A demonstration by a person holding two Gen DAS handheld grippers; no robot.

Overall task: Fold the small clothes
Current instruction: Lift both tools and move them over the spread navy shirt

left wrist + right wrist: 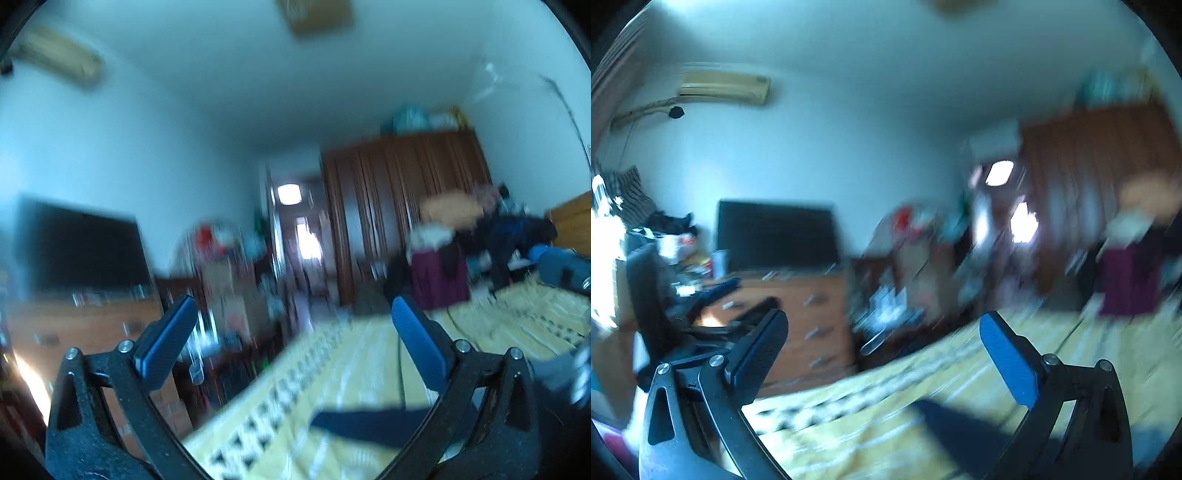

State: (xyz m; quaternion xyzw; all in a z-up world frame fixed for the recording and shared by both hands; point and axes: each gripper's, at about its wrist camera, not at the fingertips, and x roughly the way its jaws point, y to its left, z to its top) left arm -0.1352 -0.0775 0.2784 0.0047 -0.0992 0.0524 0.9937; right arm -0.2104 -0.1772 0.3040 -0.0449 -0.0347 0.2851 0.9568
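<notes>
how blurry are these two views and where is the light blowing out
Left wrist view: room and yellow bedspread motion-smeared, the left claw comparatively crisp, the doorway window blown out. Right wrist view: smear heavier on the right side, the right claw sharp, white glare at the far left edge; both have a blue cast and fisheye bending.

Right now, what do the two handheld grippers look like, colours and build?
Both match. The left gripper has black metal arms with triangular cut-outs and silver bolts, carrying flat blue textured fingers. The right gripper has the same black frame, silver bolts and blue fingers; its other pad looks darker, in shadow. No cables or sleeves show.
</notes>
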